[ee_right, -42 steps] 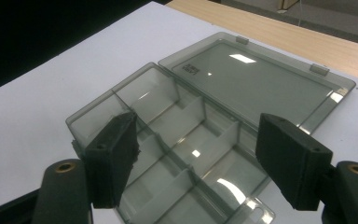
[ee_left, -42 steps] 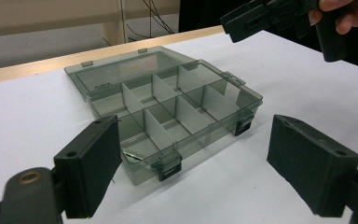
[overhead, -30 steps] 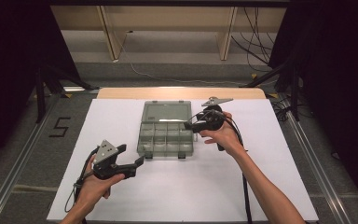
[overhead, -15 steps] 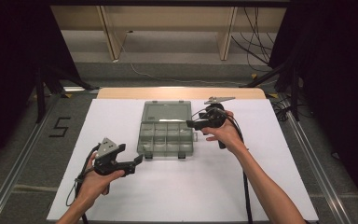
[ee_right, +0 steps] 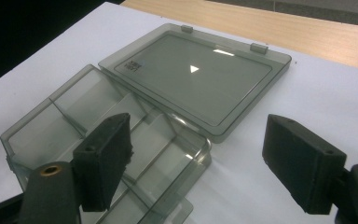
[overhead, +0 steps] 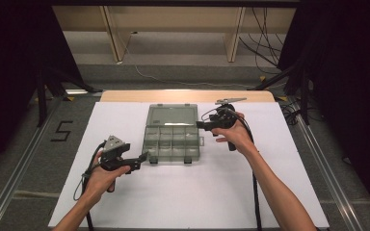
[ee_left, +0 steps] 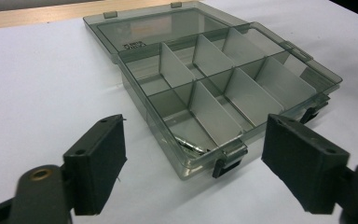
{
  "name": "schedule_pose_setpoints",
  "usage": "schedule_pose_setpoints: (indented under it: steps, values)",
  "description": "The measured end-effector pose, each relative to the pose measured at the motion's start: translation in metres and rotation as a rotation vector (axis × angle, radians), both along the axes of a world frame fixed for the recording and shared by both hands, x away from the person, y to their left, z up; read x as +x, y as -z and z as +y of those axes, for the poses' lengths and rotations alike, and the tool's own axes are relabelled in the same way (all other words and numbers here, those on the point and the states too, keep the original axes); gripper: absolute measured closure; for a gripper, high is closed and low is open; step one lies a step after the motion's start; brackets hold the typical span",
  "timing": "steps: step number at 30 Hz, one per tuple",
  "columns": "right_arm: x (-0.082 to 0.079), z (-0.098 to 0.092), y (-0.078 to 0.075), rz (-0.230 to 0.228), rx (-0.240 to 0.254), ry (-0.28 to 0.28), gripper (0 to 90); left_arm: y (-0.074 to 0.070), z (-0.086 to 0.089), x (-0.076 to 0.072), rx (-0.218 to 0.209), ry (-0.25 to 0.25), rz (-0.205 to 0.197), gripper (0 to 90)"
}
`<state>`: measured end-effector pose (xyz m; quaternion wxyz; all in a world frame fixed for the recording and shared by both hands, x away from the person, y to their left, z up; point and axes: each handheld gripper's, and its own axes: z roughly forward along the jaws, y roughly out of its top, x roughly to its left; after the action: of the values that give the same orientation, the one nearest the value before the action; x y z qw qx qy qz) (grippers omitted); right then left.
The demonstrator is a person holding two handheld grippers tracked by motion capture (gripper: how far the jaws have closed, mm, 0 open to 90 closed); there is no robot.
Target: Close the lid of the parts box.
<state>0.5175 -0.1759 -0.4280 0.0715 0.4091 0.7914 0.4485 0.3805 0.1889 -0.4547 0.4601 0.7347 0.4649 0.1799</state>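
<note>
A smoky clear compartment box [overhead: 172, 142] lies open mid-table, its lid [overhead: 171, 115] flat behind it. My left gripper [overhead: 143, 159] is at the box's front left corner. Its jaws have just been closing a little but stand wide apart [ee_left: 198, 154] with nothing between the pads; the box corner [ee_left: 228, 156] lies just ahead. A small metal piece [ee_left: 191, 143] rests in the nearest compartment. My right gripper [overhead: 201, 125] hovers at the box's right edge, open [ee_right: 203, 154], above the tray [ee_right: 51, 126] and beside the lid [ee_right: 196, 79].
The white table cover [overhead: 197, 192] spreads around the box. A wooden strip [overhead: 188, 95] runs along the far edge. A "5" mark [overhead: 61, 131] is on the floor at left. Cables trail from both grippers.
My left gripper has moved a little forward toward the box's front left corner. The right gripper has stayed in place beside the box.
</note>
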Motion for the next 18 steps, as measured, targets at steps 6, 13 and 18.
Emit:
schedule_pose_setpoints:
  steps: [6, 13, 18]
  values:
    - [0.000, -0.002, 0.000, 0.003, 0.006, 0.009, 24.7, -0.002, 0.000, 0.011, -0.020, -0.018, 0.029, 29.6]
    - [0.002, -0.004, 0.001, 0.003, 0.011, 0.006, 24.6, 0.001, -0.002, 0.021, 0.016, -0.008, 0.068, 41.8]
    - [0.001, -0.005, 0.000, 0.012, 0.003, 0.015, 24.4, 0.001, -0.003, 0.029, 0.059, 0.026, 0.116, 53.5]
